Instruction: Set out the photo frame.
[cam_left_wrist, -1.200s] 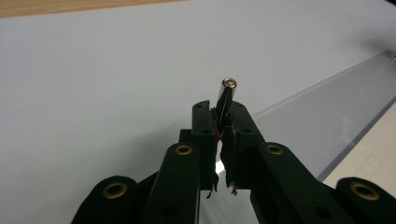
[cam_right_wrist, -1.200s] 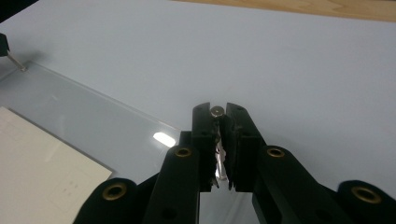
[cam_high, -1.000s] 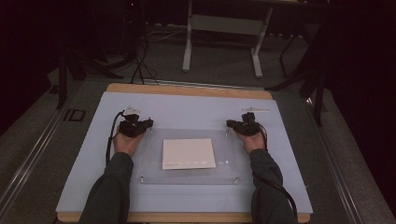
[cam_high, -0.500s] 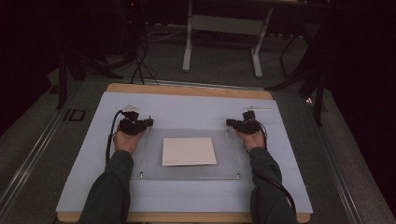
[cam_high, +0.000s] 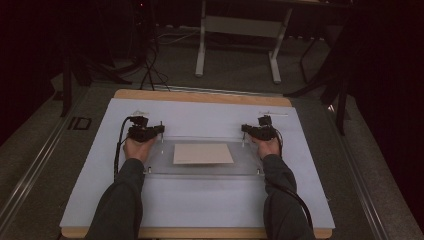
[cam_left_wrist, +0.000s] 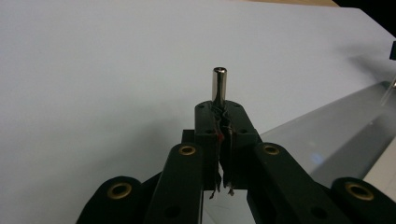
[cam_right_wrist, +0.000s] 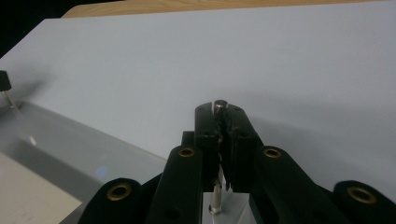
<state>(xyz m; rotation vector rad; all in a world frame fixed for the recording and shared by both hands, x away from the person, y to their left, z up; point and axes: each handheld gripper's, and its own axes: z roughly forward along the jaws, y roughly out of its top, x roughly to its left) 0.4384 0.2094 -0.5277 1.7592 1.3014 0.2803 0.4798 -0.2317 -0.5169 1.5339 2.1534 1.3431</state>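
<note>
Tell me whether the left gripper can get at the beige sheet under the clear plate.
Probably not: the left gripper is shut on a metal post at the plate's corner, and the clear plate covers the beige sheet.

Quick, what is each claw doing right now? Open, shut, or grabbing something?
Left claw: shut on a metal pin at the clear plate's far left corner.
Right claw: shut on the metal pin at the far right corner.

Both grippers' jaws clamped shut
</note>
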